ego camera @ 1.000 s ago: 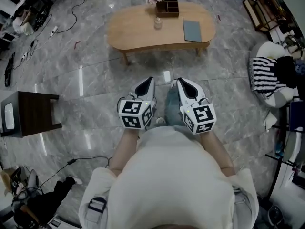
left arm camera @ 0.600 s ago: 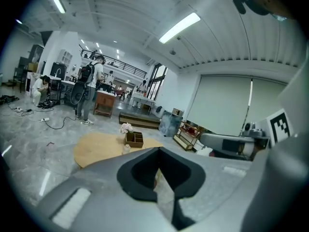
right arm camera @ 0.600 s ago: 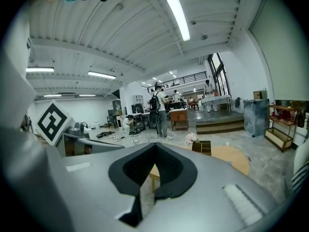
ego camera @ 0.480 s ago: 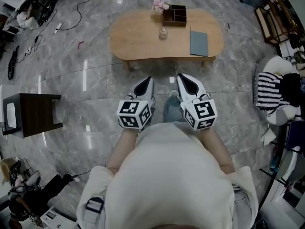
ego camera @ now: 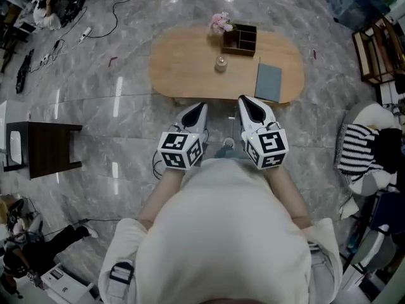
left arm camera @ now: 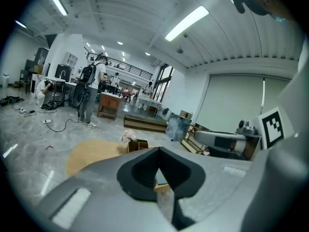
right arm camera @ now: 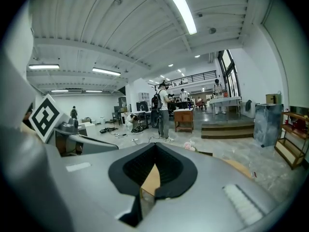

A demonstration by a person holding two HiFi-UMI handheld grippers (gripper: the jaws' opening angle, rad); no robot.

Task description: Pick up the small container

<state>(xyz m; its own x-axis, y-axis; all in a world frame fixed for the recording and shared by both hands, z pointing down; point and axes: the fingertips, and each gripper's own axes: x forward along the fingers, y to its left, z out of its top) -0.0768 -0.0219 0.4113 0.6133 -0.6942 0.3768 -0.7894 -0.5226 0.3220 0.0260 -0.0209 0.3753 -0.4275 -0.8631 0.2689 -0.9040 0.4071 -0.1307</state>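
Left tool [ego camera: 195, 111]: jaws together, empty. Right tool [ego camera: 250, 106]: jaws together, empty. Small container [ego camera: 221, 63]: stands mid worktop [ego camera: 180, 75], just before wooden box [ego camera: 240, 39], apart from both tools; its detail is too small to make out.

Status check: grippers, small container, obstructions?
Left gripper and right gripper: jaws shut, empty, short of table. Small container upright mid-table, untouched. Organizer box behind it; nothing blocking.

Small container [ego camera: 221, 63], upright, on wooden table [ego camera: 183, 68]
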